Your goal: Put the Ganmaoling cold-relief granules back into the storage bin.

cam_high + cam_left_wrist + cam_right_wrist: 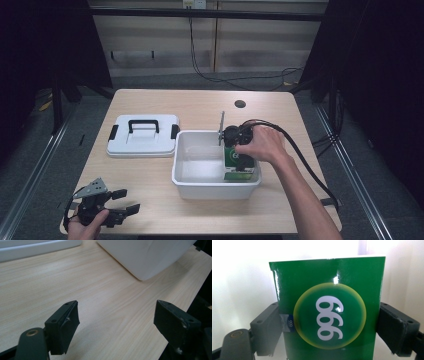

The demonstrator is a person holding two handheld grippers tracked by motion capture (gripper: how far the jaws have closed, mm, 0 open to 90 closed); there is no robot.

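A green box with a yellow-ringed "999" disc sits between the jaws of my right gripper, which is shut on its two sides. In the high view the green box is down inside the right end of the white tub, under my right gripper and the hand that holds it. My left gripper stands open at the table's front left corner with nothing in it. The left gripper view has its own jaws of the left gripper wide apart over bare wood.
A white lid with a black handle lies flat to the left of the tub. A dark round hole is in the table's far side. A black cable trails right from the right gripper. The white tub's corner is ahead of the left gripper.
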